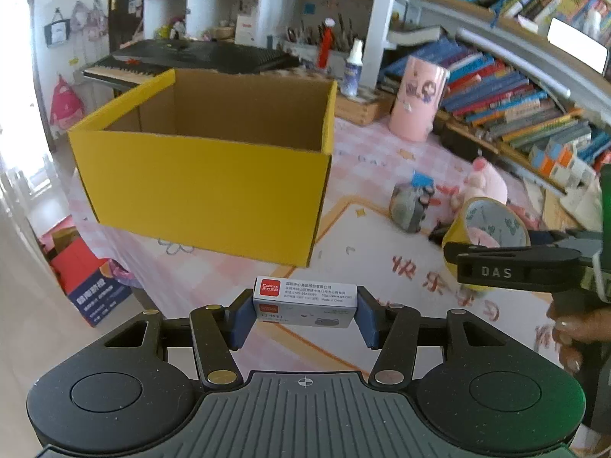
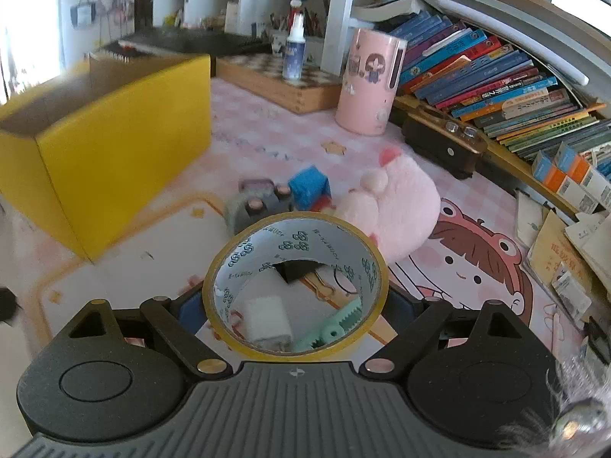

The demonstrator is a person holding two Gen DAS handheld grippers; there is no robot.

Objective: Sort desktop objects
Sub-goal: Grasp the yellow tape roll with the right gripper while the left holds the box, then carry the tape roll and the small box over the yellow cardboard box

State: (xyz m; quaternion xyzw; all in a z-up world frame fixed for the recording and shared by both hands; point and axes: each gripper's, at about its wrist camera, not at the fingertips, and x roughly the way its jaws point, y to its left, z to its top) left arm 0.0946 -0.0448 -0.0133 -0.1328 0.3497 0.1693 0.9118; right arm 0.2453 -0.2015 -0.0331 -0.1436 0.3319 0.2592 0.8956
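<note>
My left gripper point(image 1: 304, 318) is shut on a small white-and-grey staple box point(image 1: 305, 299), gripped end to end by the blue pads and held above the pink desk mat. An open yellow cardboard box point(image 1: 206, 187) stands just beyond it, also at the left point(image 2: 107, 145) in the right wrist view. My right gripper point(image 2: 296, 305) is shut on a yellow-edged tape roll point(image 2: 324, 240), with its hole facing the camera. From the left wrist view, that right gripper point(image 1: 454, 259) holds the tape roll point(image 1: 492, 221) tilted at the right edge.
Behind the roll lie a grey toy point(image 2: 256, 206), a blue cube point(image 2: 309, 187) and a pink plush point(image 2: 393, 210). A white block point(image 2: 267, 320) and a green toothed piece point(image 2: 336, 328) show through the hole. A pink cylinder point(image 2: 368, 84), a spray bottle point(image 2: 294, 49) and rows of books point(image 2: 496, 76) line the back.
</note>
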